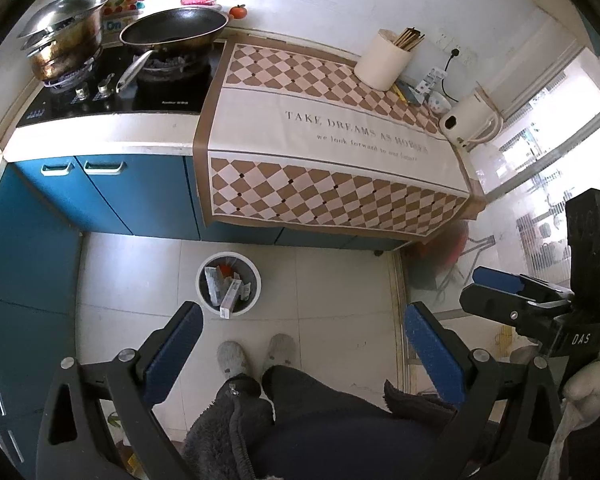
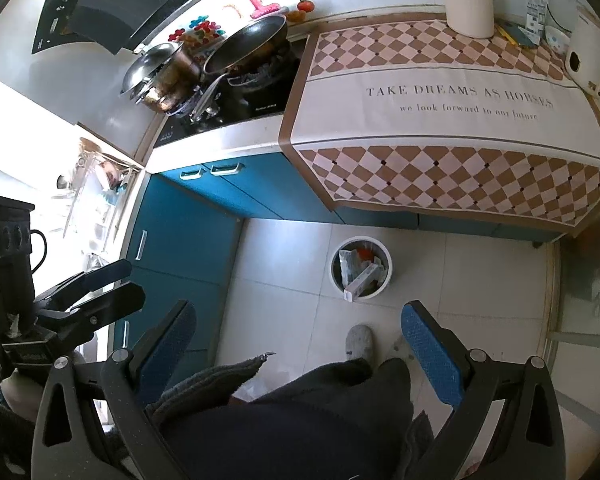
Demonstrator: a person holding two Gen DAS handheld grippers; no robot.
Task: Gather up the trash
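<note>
A white round trash bin (image 1: 256,292) (image 2: 388,258) stands on the tiled floor in front of the blue cabinets. It holds several white cartons and something orange. One long carton (image 1: 231,299) (image 2: 362,278) leans over its near rim. My left gripper (image 1: 304,344) is open and holds nothing, high above the floor, nearer to me than the bin. My right gripper (image 2: 300,340) is open too, with nothing between its blue pads. Each gripper also shows from the side in the other view: the right gripper (image 1: 476,284) and the left gripper (image 2: 134,278).
A person's dark trousers and grey slippers (image 1: 256,356) fill the floor below me. A checkered cloth (image 1: 320,132) covers the counter, with a utensil holder (image 1: 384,60) and a white kettle (image 1: 468,120) at the back. A wok (image 1: 172,28) and a steel pot (image 1: 64,40) sit on the stove.
</note>
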